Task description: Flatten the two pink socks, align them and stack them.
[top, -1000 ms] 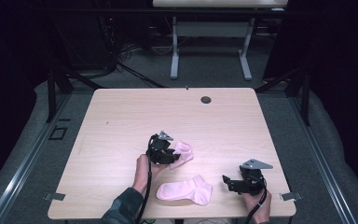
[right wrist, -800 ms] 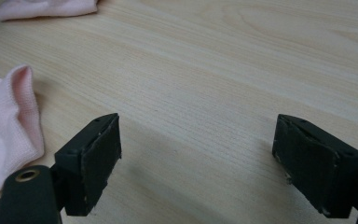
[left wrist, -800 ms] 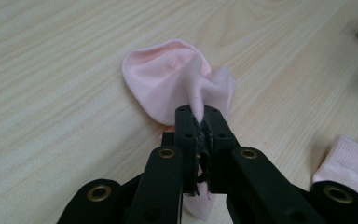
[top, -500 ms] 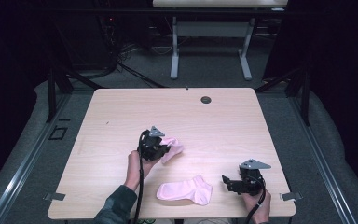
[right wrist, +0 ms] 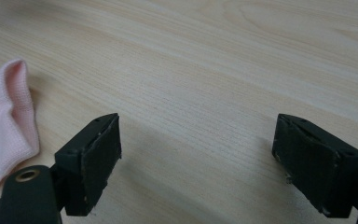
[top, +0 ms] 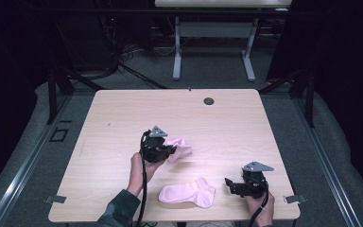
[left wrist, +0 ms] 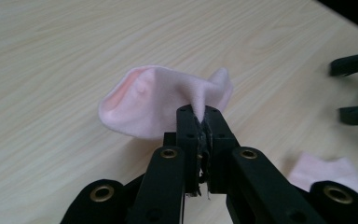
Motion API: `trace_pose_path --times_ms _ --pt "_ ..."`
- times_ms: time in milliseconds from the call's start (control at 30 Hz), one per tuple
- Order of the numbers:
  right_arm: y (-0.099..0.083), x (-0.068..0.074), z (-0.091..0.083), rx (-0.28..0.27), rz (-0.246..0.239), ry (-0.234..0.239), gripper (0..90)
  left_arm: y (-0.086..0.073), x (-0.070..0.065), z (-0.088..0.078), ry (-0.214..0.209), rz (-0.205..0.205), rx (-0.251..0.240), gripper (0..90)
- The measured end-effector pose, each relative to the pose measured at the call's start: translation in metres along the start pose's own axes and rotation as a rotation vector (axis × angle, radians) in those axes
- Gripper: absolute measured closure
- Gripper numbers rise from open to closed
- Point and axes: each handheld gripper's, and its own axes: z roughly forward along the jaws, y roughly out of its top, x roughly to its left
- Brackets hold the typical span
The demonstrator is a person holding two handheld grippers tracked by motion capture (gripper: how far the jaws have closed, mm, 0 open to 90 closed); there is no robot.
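Observation:
Two pink socks are on the wooden table [top: 123, 113]. My left gripper [top: 170, 150] is shut on a fold of one pink sock [top: 180, 146], near the table's middle. In the left gripper view the jaws [left wrist: 199, 116] pinch that sock [left wrist: 154, 100], which hangs bunched with its far end on the wood. The second pink sock [top: 187, 193] lies flat near the front edge, its cuff toward my right gripper [top: 229, 183]. The right gripper [right wrist: 196, 154] stands open just above bare wood, and the flat sock's cuff [right wrist: 4, 126] lies a little to its left.
A dark round grommet [top: 209, 100] sits near the table's far edge. Another table's legs [top: 176, 52] stand beyond on the floor. The flat sock's corner [left wrist: 326, 170] and the right gripper's jaw tips [left wrist: 354, 88] show at the right of the left gripper view.
My left gripper closed on the sock and has risen and drawn slightly left, lifting and bunching the sock. The right gripper and the flat sock have not moved.

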Motion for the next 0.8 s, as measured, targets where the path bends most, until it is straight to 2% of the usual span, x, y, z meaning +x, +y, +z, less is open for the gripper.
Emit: trace_pose_path --times_ms 100,167,200,367,467,533,600,700,733,767,800 --pt "0.000 0.000 0.000 -0.001 0.001 -0.002 14.7 0.003 -0.006 0.001 -0.009 -0.007 0.002 86.8" --pt "0.000 0.000 0.000 0.001 -0.003 -0.005 14.7 0.001 -0.008 0.009 0.010 -0.015 0.037 86.5" --pt "0.000 0.001 0.000 0.003 -0.005 -0.006 14.7 0.001 -0.008 0.009 0.010 -0.015 0.037 86.2" --pt "0.000 0.001 0.000 0.009 -0.013 -0.012 14.7 -0.014 0.008 0.034 0.045 -0.073 0.146 82.8" --pt "0.000 0.001 0.000 0.010 -0.015 -0.013 14.7 -0.022 0.013 0.039 0.089 -0.074 0.177 70.8" --pt "0.001 0.001 0.000 0.010 -0.015 -0.012 14.7 -0.023 0.015 0.037 0.103 -0.078 0.176 67.9" --pt "0.001 0.001 0.000 0.010 -0.013 -0.012 14.7 -0.023 0.017 0.034 0.108 -0.074 0.170 56.9" --pt "0.000 0.001 0.001 0.006 -0.012 -0.014 14.6 -0.021 0.016 0.029 0.129 -0.043 0.167 47.9" --pt "0.000 0.002 0.001 0.007 -0.012 -0.015 14.6 -0.019 0.013 0.025 0.129 -0.005 0.163 44.8" --pt "0.000 0.002 0.001 0.007 -0.012 -0.015 14.6 -0.019 0.013 0.025 0.129 -0.005 0.163 43.9" --pt "0.000 0.002 0.001 0.006 -0.012 -0.015 14.7 -0.019 0.010 0.023 0.113 0.031 0.159 43.9"
